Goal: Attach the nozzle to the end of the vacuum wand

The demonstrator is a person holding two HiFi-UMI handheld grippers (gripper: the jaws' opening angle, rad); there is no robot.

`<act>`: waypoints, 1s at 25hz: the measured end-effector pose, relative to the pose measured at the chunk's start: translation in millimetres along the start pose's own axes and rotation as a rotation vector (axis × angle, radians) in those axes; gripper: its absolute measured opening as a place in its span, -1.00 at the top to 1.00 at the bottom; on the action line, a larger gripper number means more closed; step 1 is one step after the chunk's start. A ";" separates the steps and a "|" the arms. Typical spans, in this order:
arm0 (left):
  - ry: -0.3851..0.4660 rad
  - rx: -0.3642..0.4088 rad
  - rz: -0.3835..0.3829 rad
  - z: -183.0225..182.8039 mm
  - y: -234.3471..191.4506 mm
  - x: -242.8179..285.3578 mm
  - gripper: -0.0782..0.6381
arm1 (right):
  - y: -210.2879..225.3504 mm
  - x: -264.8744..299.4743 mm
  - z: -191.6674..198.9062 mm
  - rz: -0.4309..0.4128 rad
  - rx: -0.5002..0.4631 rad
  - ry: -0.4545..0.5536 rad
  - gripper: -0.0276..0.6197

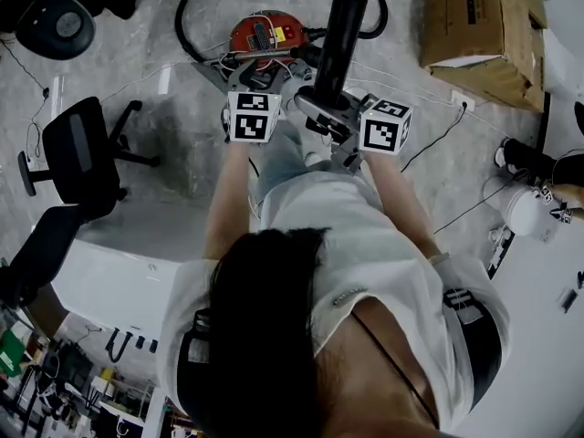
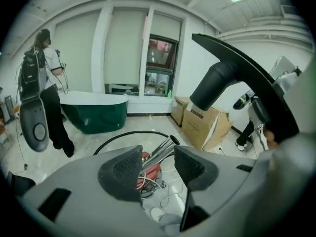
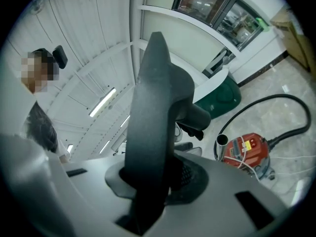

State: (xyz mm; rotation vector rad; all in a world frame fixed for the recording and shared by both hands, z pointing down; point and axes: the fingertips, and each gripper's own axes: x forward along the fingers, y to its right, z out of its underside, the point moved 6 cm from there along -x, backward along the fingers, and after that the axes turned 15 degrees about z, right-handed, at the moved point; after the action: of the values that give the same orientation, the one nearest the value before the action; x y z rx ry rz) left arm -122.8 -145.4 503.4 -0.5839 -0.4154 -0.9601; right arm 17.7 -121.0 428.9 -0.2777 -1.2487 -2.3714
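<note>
Right tongs (image 3: pixel 155 177) clench the black nozzle (image 3: pixel 153 98), raised so its socket can meet the chrome wand (image 2: pixel 163 149). Left tongs (image 2: pixel 155 167) gape released, the wand's end apparently between them, likely to steady it.

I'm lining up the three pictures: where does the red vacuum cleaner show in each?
Head view: vacuum cleaner at top centre.
Left gripper view: vacuum cleaner low centre, between the fingers.
Right gripper view: vacuum cleaner right side, mid-height.
Shared landmark: the black hose curving behind it.
</note>
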 end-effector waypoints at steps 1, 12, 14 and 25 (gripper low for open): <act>-0.017 0.007 -0.005 0.5 -4.4 4.6 0.25 | 2.2 0.2 -1.0 0.002 0.008 -0.003 0.63; -0.180 0.211 0.044 13.3 -23.8 40.6 0.10 | 18.0 3.4 -0.4 0.002 0.080 -0.005 0.63; -0.214 0.263 0.047 14.1 -22.9 47.1 0.07 | 20.4 3.8 -2.1 -0.001 0.093 -0.002 0.63; -0.298 0.400 0.109 21.5 -25.0 84.7 0.07 | 26.4 12.6 -7.5 -0.019 0.129 -0.020 0.63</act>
State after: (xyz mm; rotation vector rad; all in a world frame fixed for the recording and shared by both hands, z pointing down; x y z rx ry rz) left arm -102.1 -196.9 575.3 -0.3785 -0.8127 -0.6602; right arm 19.2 -143.9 448.5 -0.2499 -1.4125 -2.2965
